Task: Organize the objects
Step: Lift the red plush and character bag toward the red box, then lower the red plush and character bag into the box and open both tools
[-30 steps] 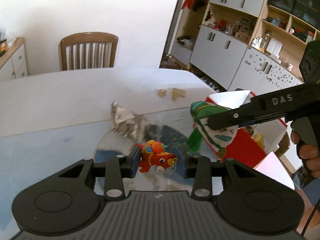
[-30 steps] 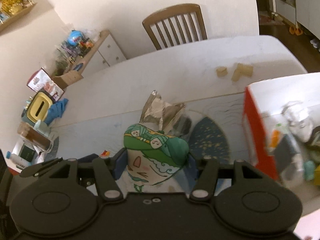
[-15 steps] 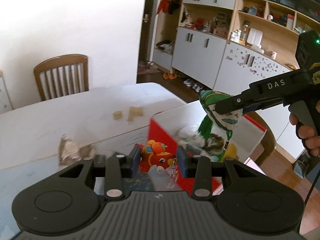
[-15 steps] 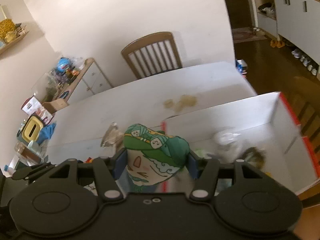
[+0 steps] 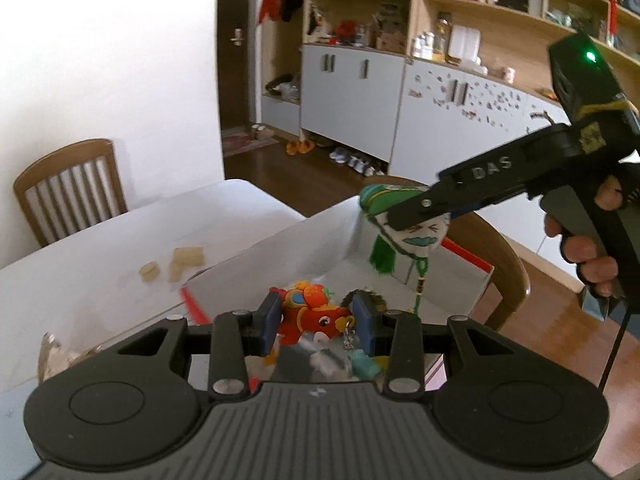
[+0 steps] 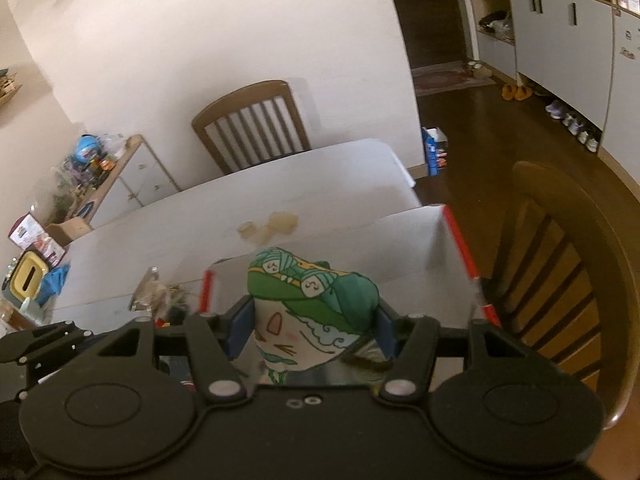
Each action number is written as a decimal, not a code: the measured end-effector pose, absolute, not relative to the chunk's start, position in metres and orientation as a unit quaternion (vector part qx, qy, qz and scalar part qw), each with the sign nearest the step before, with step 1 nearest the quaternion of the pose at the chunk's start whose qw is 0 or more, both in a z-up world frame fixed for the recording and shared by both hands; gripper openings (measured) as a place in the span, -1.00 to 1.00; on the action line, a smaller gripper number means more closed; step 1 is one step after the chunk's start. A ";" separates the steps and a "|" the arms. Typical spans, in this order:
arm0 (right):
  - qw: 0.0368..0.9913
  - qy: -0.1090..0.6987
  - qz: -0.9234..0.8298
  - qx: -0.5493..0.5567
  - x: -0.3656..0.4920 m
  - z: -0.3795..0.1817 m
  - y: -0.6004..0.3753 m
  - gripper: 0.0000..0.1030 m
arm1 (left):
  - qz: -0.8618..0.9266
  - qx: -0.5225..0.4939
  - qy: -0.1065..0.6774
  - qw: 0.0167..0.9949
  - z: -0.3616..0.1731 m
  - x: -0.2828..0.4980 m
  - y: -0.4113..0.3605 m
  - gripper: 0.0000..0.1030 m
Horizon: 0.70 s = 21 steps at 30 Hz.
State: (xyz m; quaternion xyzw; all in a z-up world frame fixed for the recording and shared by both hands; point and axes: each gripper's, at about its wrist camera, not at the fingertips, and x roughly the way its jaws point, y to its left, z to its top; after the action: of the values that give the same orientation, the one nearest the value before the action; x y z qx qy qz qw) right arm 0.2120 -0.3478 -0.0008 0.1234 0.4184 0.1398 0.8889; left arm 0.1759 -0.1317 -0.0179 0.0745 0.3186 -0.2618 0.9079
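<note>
Left gripper (image 5: 314, 322) and right gripper (image 6: 314, 326), over the table mat a second ago, now carried across above the open red-edged box (image 5: 320, 236); drop-off looks near. Left clamped narrowly on red toy keychain (image 5: 310, 314); right, wider, squeezing green-capped plush charm (image 6: 310, 300), tassel dangling.

A home dining room is indicated: wooden chair (image 6: 252, 128), white tabletop (image 6: 320, 176), cluttered wall shelving (image 5: 472, 12), shoes (image 5: 352, 160) lined by cabinets.
</note>
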 end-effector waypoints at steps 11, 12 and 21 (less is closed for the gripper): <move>0.876 0.448 0.124 0.124 0.249 -0.048 -0.373 0.18 | -0.279 0.123 0.364 0.880 -0.058 0.208 -0.203 -0.26; 0.874 0.453 0.123 0.124 0.253 -0.053 -0.372 0.18 | -0.279 0.128 0.368 0.878 -0.062 0.211 -0.208 -0.26; 0.858 0.484 0.131 0.113 0.270 -0.091 -0.365 0.18 | -0.260 0.151 0.428 0.852 -0.099 0.237 -0.235 -0.26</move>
State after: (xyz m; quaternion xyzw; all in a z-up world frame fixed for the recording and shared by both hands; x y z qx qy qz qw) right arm 0.2698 -0.3649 -0.0907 0.1130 0.4844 0.1307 0.8576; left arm 0.2374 -0.2355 -0.0990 0.1507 0.4281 -0.2597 0.8524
